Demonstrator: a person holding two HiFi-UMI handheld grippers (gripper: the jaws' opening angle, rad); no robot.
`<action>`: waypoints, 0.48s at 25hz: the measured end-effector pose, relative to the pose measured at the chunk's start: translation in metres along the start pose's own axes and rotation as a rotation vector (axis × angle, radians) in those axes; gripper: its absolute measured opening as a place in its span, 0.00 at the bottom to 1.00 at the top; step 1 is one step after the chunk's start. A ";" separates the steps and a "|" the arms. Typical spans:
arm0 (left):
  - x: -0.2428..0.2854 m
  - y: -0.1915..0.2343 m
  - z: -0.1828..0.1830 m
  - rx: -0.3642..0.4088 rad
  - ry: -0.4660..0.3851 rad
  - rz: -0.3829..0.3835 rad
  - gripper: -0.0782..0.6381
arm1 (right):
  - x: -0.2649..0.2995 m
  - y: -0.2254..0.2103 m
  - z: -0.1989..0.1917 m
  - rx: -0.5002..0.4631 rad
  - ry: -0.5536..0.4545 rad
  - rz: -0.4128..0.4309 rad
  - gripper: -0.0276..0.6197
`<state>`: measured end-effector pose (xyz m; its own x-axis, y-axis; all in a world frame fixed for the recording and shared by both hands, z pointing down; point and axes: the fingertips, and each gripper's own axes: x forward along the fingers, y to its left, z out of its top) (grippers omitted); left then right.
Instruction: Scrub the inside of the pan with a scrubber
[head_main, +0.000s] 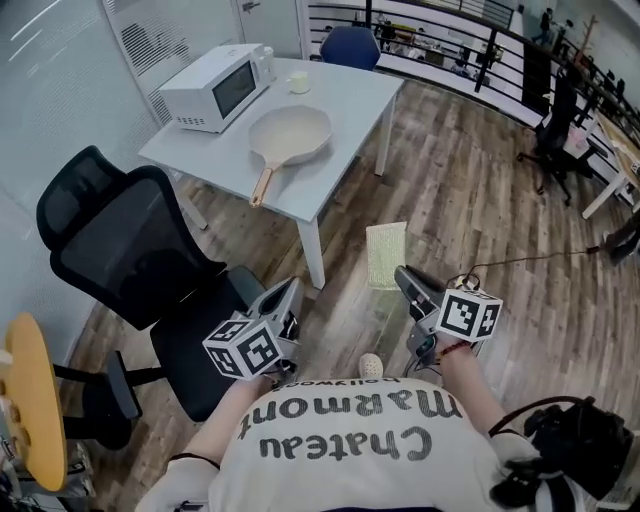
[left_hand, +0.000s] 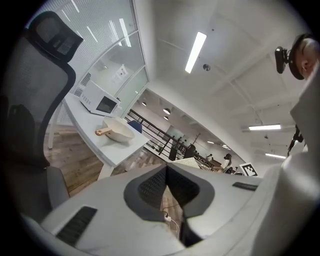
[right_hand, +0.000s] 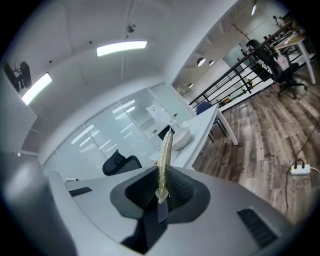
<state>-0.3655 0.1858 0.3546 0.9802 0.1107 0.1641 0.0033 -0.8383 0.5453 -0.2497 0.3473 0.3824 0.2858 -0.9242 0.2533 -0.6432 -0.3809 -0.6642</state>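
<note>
Left gripper — jaws closed, empty. Right gripper — jaws clamped on 1 flat scrubber. Pan — mid-table, handle toward near edge, well apart from both. Advised: reach the pan, steady its handle, press the scrubber's face flat inside.

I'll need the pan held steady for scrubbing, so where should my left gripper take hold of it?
Probably the wooden handle of the pan. It lies flat on the white table, pointing toward the near edge, so come from that side with the fingers either side of it. The round bowl looks too wide to clamp.
</note>
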 end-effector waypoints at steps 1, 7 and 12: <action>0.011 -0.001 0.006 0.007 -0.011 0.003 0.10 | 0.006 -0.005 0.012 -0.005 -0.002 0.018 0.12; 0.064 0.007 0.022 0.010 -0.049 0.062 0.10 | 0.043 -0.037 0.060 -0.054 0.045 0.095 0.12; 0.097 0.012 0.025 -0.016 -0.102 0.106 0.10 | 0.062 -0.071 0.084 -0.063 0.088 0.115 0.12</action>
<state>-0.2654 0.1730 0.3569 0.9899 -0.0336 0.1377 -0.1038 -0.8336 0.5426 -0.1266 0.3193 0.3863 0.1457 -0.9597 0.2403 -0.7120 -0.2704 -0.6480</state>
